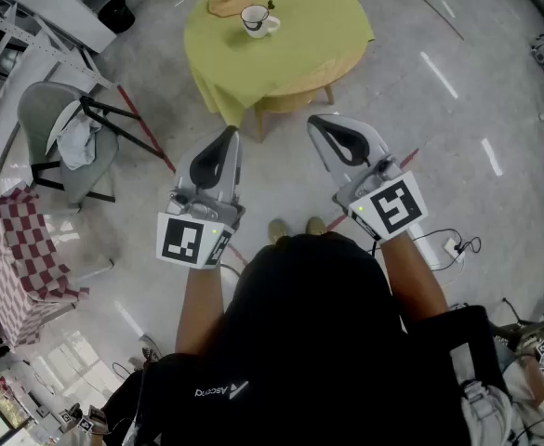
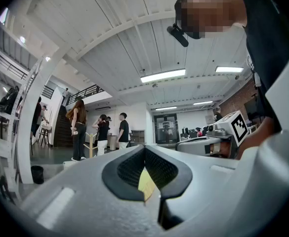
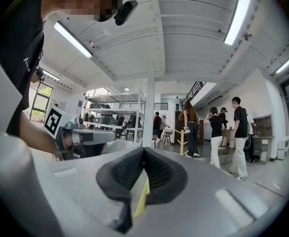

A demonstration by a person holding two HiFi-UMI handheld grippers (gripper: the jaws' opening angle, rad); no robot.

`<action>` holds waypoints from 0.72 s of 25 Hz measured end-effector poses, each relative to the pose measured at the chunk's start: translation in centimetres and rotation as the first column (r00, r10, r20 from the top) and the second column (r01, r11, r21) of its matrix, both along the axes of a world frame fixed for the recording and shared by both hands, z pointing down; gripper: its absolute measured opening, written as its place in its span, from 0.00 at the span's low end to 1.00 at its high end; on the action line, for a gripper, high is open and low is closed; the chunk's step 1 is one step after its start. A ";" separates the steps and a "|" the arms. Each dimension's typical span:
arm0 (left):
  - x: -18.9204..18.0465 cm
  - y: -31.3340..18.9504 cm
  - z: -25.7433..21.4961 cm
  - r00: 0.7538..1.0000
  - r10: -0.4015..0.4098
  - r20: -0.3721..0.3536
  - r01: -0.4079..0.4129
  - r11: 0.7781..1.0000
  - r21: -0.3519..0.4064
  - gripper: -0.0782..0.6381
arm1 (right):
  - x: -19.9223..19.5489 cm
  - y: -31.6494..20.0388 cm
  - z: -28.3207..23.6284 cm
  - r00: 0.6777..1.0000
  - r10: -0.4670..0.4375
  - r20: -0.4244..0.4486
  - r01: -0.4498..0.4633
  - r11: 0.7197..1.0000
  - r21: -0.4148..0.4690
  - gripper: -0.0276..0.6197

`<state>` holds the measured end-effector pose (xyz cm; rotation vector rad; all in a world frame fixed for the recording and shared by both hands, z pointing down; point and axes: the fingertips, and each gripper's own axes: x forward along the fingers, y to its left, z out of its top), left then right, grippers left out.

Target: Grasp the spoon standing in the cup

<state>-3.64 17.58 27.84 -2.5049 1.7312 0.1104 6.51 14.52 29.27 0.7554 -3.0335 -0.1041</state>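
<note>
Far from cup (image 1: 256, 19), shirt (image 1: 337, 342) print, perhaps "Ascend"

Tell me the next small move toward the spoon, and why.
Probably step closer to the round table: the cup holding the spoon stands far ahead of the left hand-held gripper and right hand-held gripper, both shut and empty.

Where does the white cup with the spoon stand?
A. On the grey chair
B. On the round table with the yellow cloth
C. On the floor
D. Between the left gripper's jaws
B: the head view shows the cup upright on the round table, on its yellow cloth.
</note>
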 end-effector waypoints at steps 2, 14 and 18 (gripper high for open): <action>-0.5 0.0 0.1 1.000 -0.002 -0.002 0.002 1.000 0.000 0.12 | -0.2 0.0 0.3 1.000 -0.002 -0.006 0.002 1.000 0.005 0.05; -4.9 0.7 0.1 1.000 0.009 -0.014 -0.009 1.000 0.013 0.12 | -4.1 -0.5 0.3 1.000 0.031 -0.002 -0.031 1.000 0.005 0.05; -7.5 0.4 0.5 1.000 0.007 -0.017 -0.007 1.000 0.012 0.12 | -5.6 -1.2 0.7 0.998 0.056 -0.014 -0.056 0.998 0.006 0.05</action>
